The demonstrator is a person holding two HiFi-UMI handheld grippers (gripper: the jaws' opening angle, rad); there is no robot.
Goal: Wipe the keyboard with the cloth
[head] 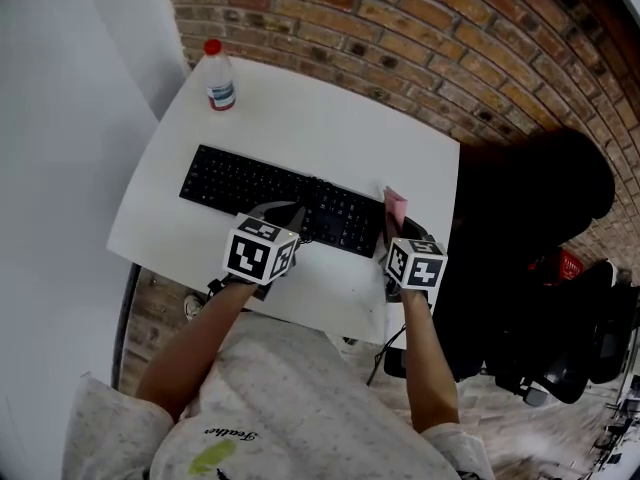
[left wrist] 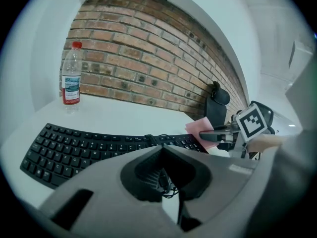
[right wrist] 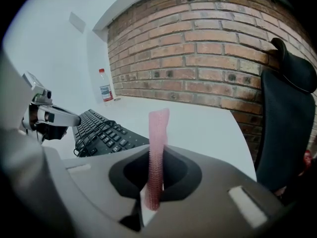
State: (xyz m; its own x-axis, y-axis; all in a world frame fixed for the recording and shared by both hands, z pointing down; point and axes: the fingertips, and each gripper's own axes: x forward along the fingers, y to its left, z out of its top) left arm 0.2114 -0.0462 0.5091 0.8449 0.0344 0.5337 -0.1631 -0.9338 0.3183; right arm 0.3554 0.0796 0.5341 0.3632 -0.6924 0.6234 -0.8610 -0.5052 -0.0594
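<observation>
The black keyboard [head: 245, 185] [left wrist: 74, 150] [right wrist: 101, 128] lies across the white table [head: 300, 118], with a coiled black cable [head: 316, 212] [right wrist: 84, 142] on its right part. My left gripper [head: 297, 218] [left wrist: 161, 148] is shut, its tips at the keyboard's front edge beside the coil. Cable shows through the hollow behind the tips, but nothing is clamped. The right gripper [head: 393, 230] [right wrist: 157, 155] is shut on a pink cloth [head: 395, 206] [left wrist: 200, 129] [right wrist: 157, 143]. The cloth stands upright just off the keyboard's right end.
A clear water bottle [head: 219, 76] [left wrist: 72, 76] [right wrist: 105, 87] with a red cap stands at the table's far left corner. A black office chair [head: 540, 218] [right wrist: 290, 118] is right of the table. A brick wall [head: 420, 28] runs behind it.
</observation>
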